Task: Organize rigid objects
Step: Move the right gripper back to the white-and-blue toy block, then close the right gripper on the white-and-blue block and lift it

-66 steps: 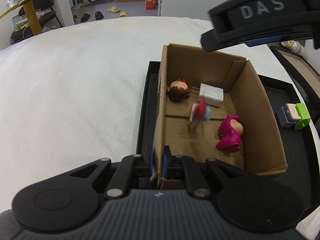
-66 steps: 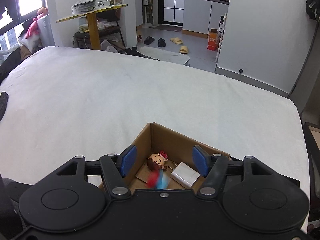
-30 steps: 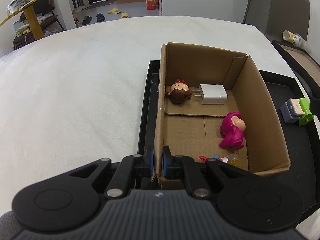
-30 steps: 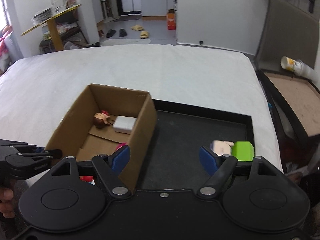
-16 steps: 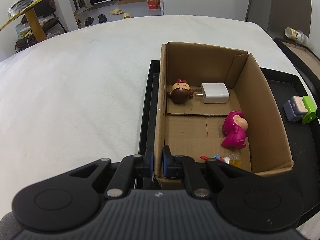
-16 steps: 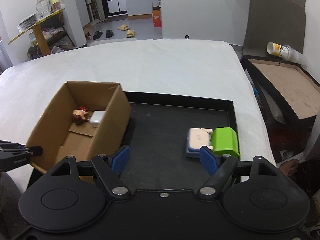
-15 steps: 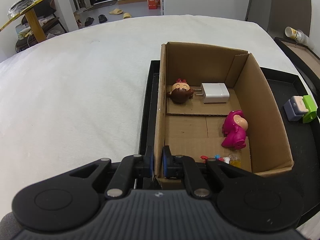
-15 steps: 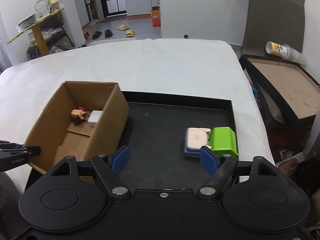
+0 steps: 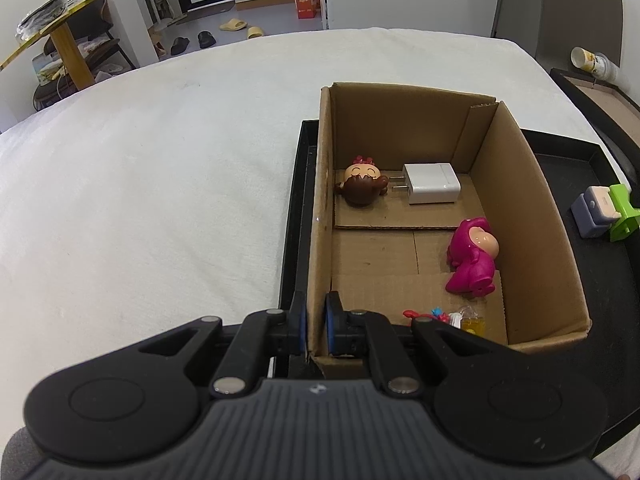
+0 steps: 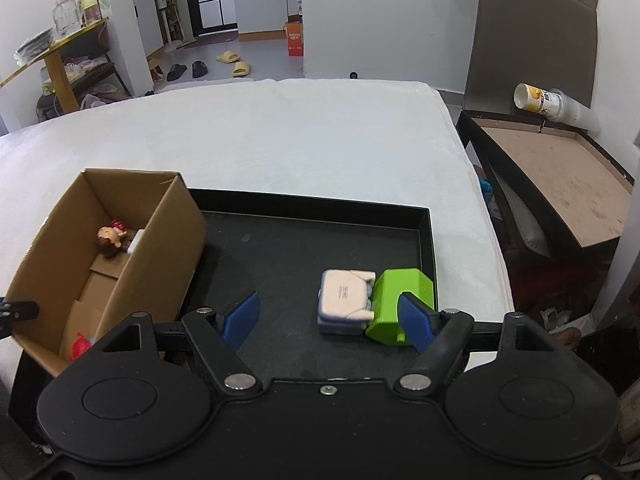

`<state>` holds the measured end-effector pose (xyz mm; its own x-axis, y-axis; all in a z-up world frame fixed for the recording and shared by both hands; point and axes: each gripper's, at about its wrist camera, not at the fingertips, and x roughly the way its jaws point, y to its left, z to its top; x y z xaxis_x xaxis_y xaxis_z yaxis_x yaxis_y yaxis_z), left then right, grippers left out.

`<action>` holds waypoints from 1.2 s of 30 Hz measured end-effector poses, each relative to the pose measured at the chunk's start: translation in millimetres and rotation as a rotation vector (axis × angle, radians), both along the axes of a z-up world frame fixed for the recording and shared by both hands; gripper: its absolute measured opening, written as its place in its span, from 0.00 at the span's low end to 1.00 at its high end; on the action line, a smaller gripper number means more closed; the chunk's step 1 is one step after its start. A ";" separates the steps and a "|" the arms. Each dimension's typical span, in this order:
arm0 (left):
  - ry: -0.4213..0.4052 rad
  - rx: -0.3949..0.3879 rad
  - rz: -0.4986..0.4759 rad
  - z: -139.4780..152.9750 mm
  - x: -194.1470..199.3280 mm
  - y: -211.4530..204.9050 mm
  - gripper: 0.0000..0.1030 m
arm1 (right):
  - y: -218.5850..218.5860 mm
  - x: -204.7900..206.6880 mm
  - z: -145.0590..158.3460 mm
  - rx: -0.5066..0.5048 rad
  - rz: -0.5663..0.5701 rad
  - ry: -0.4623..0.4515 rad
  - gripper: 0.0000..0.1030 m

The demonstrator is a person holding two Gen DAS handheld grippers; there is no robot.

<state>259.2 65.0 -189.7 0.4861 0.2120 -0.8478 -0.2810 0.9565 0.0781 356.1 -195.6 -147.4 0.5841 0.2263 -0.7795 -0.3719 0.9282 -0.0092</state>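
Observation:
My left gripper (image 9: 316,324) is shut on the near left wall of the open cardboard box (image 9: 520,208), which stands on a black tray (image 9: 294,216). Inside lie a brown-haired doll (image 9: 362,186), a white charger (image 9: 432,183), a pink figure (image 9: 472,256) and a small red and blue toy (image 9: 440,316). My right gripper (image 10: 328,322) hovers over the tray's right part, its jaws closing with wide room left. Just ahead between the fingers lies a white and blue block (image 10: 346,300), touching a green block (image 10: 400,300). The pads press on neither.
The tray (image 10: 280,260) rests on a wide white cloth surface. To the right stands a low black-framed table with a brown top (image 10: 560,172), and a paper cup (image 10: 548,104) lies on its side there. The tray's middle is bare black floor.
The red and blue toy dropped into the box and now lies at its near end. My right gripper swung right, from over the box to the two blocks. The left gripper kept still.

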 end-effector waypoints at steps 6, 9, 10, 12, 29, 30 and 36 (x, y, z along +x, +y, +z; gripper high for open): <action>0.005 -0.007 -0.005 0.0 1.0 1.5 0.08 | 10.7 22.6 -15.8 -0.012 -0.016 0.020 0.71; 0.006 -0.005 -0.007 0.0 0.9 1.2 0.08 | 15.2 31.8 -25.1 -0.028 -0.020 0.032 0.68; 0.007 -0.005 -0.007 0.1 0.9 1.1 0.08 | 16.5 34.9 -28.2 -0.036 -0.023 0.035 0.68; 0.006 -0.004 -0.006 -0.1 0.8 1.2 0.08 | 18.0 39.7 -32.9 -0.044 -0.028 0.041 0.67; 0.009 -0.001 -0.005 -0.3 0.3 0.7 0.08 | 25.0 40.1 -63.6 -0.077 -0.001 0.188 0.42; 0.009 -0.001 -0.003 -0.2 0.5 0.6 0.08 | 24.4 36.8 -62.8 -0.080 0.002 0.186 0.42; 0.014 0.009 -0.004 1.3 1.1 -1.8 0.08 | 21.0 21.7 -49.4 -0.048 0.004 0.190 0.42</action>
